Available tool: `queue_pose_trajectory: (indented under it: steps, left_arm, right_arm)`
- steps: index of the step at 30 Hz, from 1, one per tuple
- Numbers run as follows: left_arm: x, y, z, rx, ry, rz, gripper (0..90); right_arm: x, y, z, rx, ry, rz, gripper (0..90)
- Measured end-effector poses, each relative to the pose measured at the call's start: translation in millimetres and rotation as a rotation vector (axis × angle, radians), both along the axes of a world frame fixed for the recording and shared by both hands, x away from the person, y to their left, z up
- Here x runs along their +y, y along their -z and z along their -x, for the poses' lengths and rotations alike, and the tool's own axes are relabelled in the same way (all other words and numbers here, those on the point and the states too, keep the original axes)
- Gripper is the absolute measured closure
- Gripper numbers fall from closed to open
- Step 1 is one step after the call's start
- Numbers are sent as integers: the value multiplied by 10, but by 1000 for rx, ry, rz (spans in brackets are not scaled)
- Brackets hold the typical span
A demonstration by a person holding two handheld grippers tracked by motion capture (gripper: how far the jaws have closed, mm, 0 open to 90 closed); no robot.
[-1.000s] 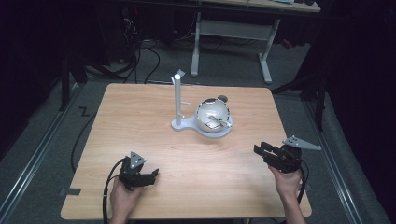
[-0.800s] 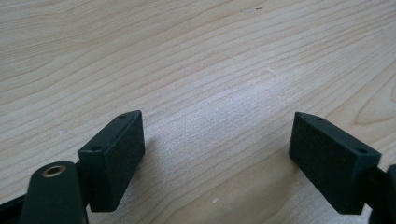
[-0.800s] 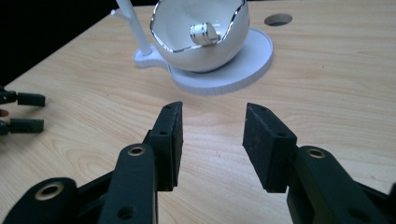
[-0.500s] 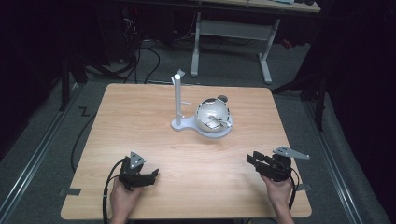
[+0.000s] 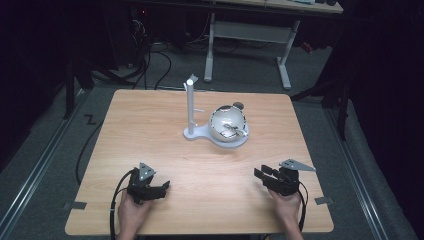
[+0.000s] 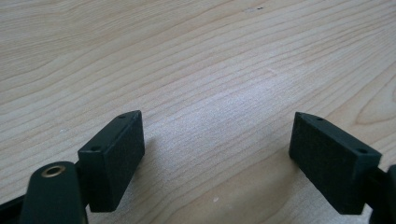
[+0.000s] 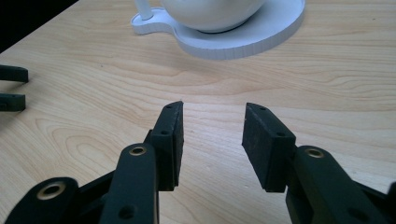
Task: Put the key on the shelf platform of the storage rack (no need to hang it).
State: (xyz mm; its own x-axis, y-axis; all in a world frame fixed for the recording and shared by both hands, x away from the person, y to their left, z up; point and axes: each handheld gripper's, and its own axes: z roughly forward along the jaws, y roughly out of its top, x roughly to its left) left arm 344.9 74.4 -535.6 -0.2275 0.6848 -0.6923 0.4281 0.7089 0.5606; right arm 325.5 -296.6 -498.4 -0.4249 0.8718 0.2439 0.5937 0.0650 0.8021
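Left tongs (image 5: pixel 159 189): resting low at the near-left part of the worktop (image 5: pixel 150 125), roughly seven o'clock from the worktop's centre in the high view, carried by the person's left hand (image 5: pixel 131 212). In the left gripper view (image 6: pixel 215 154) the jaws stand wide apart. Bare wood lies between them; nothing is gripped.

Right tongs (image 5: pixel 264 175): near the near-right part of the worktop, about five o'clock from centre, carried by the right hand (image 5: pixel 286 206). The grey three-cornered plate (image 5: pixel 296 164) sits on top. In the right gripper view (image 7: pixel 212 135) the jaws stand partly open, narrower than the left pair, with only wood grain between the pads. Nothing is held.

White stand (image 5: pixel 215 136): a flat base with an upright post (image 5: pixel 190 106) at its left end, placed a little beyond the worktop's centre, toward twelve o'clock. A round white bowl (image 5: pixel 227 124) sits on the base, at three o'clock from the post, with shiny contents that are too small to identify. The right gripper view shows the base (image 7: pixel 252 35) and the bowl's underside (image 7: pixel 210 14) ahead of the jaws, well apart from them.

Both tongs lie well clear of the stand and of each other.
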Motion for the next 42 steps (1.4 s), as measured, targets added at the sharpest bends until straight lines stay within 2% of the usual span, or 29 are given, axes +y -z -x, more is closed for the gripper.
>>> queue_pose_trajectory:
  steps: [4, 6, 8, 11, 12, 17, 23, 26, 30, 35, 39, 42]
  left_arm:
    - [-1, -2, -2, 2, -3, 3, 184]
    - [1, -1, -4, 1, -4, 1, 184]
    - [4, 1, -8, -2, -3, -2, 185]
    - [4, 1, -8, -2, -3, -3, 185]
    - [4, 1, -8, -2, -4, -2, 184]
    - [4, 1, -9, -2, -5, -3, 186]
    - [4, 0, -10, -2, -5, -2, 187]
    - [4, 0, -10, -2, -5, -1, 188]
    - [8, 1, -12, -4, -4, -4, 192]
    - [6, -1, -13, -4, -7, 0, 195]
    - [4, -2, -15, -2, -12, 3, 196]
    - [2, -3, -16, -1, -15, 5, 196]
  right_arm:
    - [61, 20, -14, 6, -7, 19, 596]
    - [73, 29, -23, -2, -4, 46, 596]
    - [83, 62, -43, 13, -1, 72, 596]
    - [105, 108, -50, 25, 2, 91, 596]
    - [114, 120, -52, 16, -4, 101, 596]
    - [191, 164, -58, 19, -14, 175, 596]
    - [259, 239, -58, 31, -37, 176, 592]
    - [278, 263, -66, 29, -41, 202, 585]
    - [271, 262, -75, 38, -40, 181, 568]
    - [283, 284, -82, 42, -46, 241, 550]
    - [299, 290, -73, 53, -52, 240, 539]
    - [317, 294, -72, 47, -68, 263, 538]
